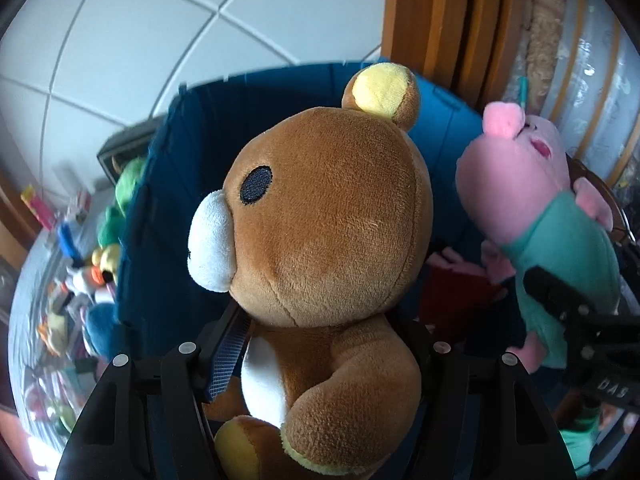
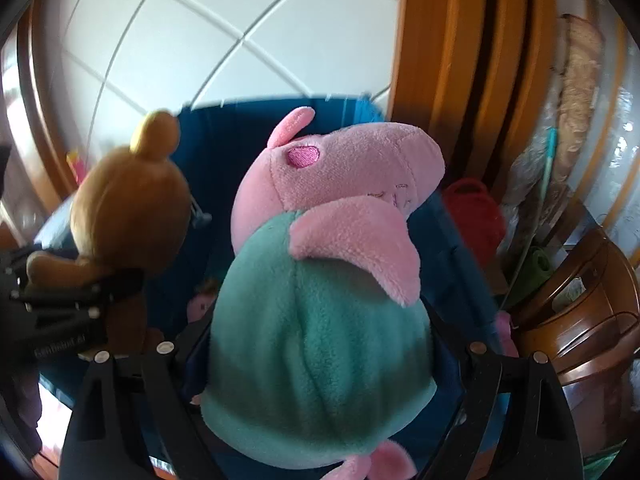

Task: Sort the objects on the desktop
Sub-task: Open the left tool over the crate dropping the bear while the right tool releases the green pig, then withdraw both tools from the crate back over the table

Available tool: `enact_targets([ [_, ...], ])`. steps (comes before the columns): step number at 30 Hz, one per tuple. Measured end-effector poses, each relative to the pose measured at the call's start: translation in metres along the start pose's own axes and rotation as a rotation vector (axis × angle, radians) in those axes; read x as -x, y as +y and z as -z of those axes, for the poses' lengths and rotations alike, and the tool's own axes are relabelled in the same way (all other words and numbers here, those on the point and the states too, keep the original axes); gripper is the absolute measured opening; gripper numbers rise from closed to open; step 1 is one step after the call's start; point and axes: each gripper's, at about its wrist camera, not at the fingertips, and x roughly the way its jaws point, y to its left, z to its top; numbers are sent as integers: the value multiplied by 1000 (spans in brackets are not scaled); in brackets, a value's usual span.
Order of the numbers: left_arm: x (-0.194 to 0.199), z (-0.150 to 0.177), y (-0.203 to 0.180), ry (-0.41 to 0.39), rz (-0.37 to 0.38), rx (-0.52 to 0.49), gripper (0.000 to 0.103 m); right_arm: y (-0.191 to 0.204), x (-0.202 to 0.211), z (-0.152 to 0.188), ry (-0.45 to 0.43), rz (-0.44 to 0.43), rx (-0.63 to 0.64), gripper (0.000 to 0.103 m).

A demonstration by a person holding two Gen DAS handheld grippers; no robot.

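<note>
My left gripper (image 1: 320, 360) has its jaws pinching the brown bear (image 1: 332, 216), my right gripper (image 2: 320, 356) pinching the pink pig (image 2: 320, 288), both above the blue bin (image 1: 192, 168).

Pale grey desk (image 1: 28, 320) visible only at far left of left wrist view, blurred. Lying on it: deep blue fabric storage bin (image 1: 188, 184), upright, open top; heap of small mixed-colour toys (image 1: 80, 280) just beside bin's left wall, among them a green plush (image 1: 128, 184) and a yellow-orange plush (image 1: 105, 262). Individual items too blurred to identify. Desk not discernible in right wrist view.
</note>
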Motion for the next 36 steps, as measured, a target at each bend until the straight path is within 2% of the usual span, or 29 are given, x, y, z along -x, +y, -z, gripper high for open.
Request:
enact_targets([
  [2, -7, 3, 0, 31, 5, -4, 66, 5, -8, 7, 35, 7, 16, 87],
  [5, -7, -3, -1, 35, 2, 2, 66, 6, -14, 8, 57, -19, 2, 87],
  [9, -7, -13, -2, 40, -4, 10, 66, 5, -18, -7, 48, -8, -3, 87],
  [12, -8, -35, -1, 26, -38, 11, 67, 0, -21, -34, 39, -11, -12, 87],
  [15, -11, -47, -4, 5, -54, -5, 75, -3, -33, -55, 65, -9, -4, 88],
  [16, -8, -49, -6, -13, -66, -12, 85, -3, -35, -59, 63, -13, -3, 91],
  [17, -5, -51, -8, -30, -78, -19, 88, -4, -37, -63, 61, -17, -2, 92],
  [21, -2, -61, -12, -50, -84, -22, 90, -4, -33, -74, 16, 14, -6, 96],
  [23, -1, -61, -12, -53, -87, -21, 90, -6, -28, -77, -10, 23, -8, 101],
  [28, -2, -55, -4, -45, -69, 0, 90, -9, -15, -76, -39, 53, 22, 101],
  [36, 15, -37, -8, -75, -55, -8, 90, -11, 2, -58, -51, 54, 27, 101],
])
